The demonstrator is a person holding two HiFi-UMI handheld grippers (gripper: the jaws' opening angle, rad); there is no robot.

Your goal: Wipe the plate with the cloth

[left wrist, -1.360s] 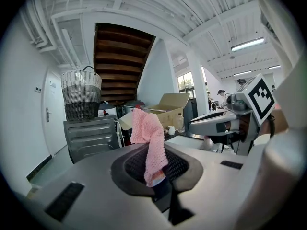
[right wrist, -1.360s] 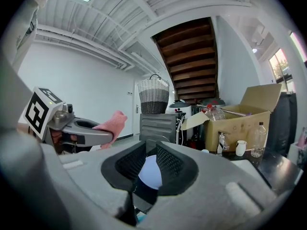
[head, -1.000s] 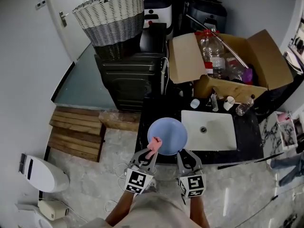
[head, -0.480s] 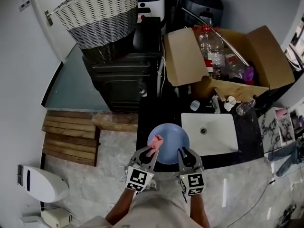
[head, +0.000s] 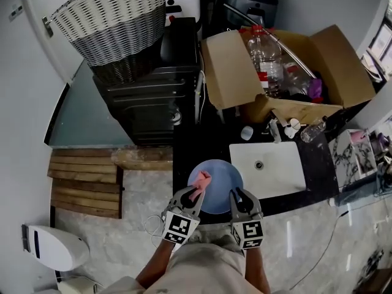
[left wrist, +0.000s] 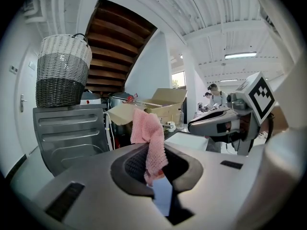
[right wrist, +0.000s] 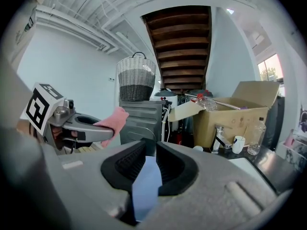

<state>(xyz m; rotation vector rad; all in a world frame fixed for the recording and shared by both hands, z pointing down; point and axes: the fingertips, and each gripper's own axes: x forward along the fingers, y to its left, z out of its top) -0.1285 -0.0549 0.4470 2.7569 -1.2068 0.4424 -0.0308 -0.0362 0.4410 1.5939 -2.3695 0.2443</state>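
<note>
the left gripper [head: 195, 195] is clenched on the pink cloth [head: 201, 180]. the cloth is pinched between its jaws, with its free end bunched up past the tips, and a strip of the plate's blue shows in the gap just under it. the right gripper [head: 237, 198] is clamped on the near right rim of the blue plate [head: 220, 179], the thin edge caught between its jaws. the plate sits between the two grippers, over the near edge of the dark counter [head: 193, 146], and the cloth lies on the plate's left rim. just right of the plate is the white sink [head: 285, 176], with a faucet [head: 274, 130] and a small white cup [head: 247, 133] at its far side. farther off stands an open cardboard box [head: 233, 72] holding a plastic bottle [head: 260, 48]. at far left a wicker basket [head: 113, 23] rests on a black cabinet [head: 150, 97].
</note>
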